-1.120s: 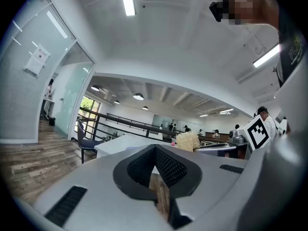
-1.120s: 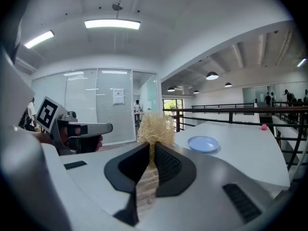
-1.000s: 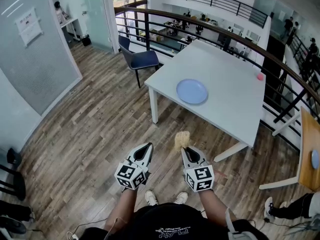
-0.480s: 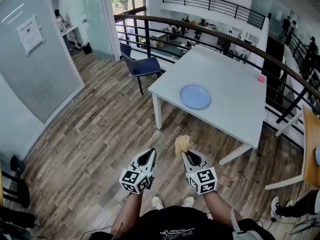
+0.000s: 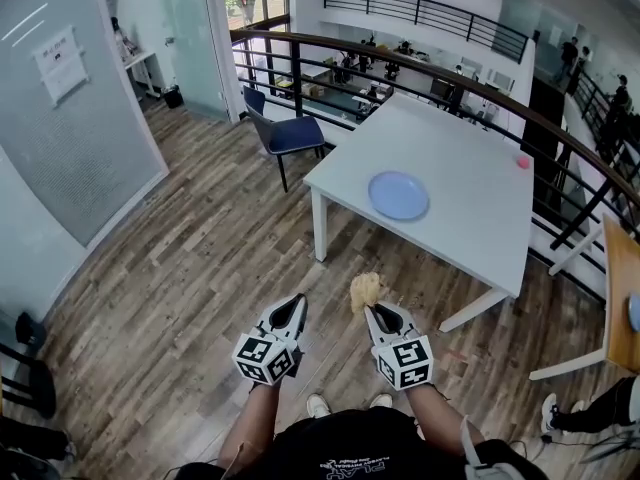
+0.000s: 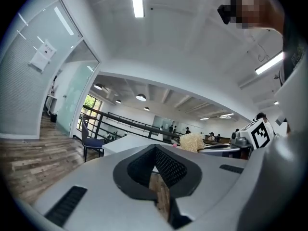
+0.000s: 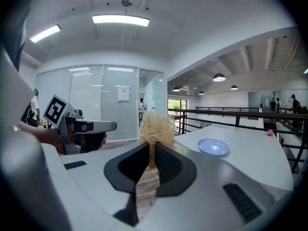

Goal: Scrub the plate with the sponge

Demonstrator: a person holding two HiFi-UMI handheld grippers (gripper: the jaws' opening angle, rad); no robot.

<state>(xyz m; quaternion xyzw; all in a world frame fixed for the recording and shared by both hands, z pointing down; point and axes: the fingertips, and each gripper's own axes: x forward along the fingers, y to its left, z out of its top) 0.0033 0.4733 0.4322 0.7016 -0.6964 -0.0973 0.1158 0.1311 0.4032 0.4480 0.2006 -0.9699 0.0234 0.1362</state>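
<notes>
Right gripper (image 5: 370, 310) clamped on sponge (image 5: 365, 290); left gripper (image 5: 289, 311) closed, empty. Plate (image 5: 398, 195) lies on table (image 5: 470, 168) at 12 o'clock, well apart. Advise: close in first, steady plate's rim with left, press sponge flat

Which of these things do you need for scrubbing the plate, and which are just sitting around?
For the job:
- the sponge, held in the right gripper
- the blue plate
- the white table under the plate

Just sitting around:
- the pink ball on the table
- the blue chair
- the paper on the glass wall
</notes>
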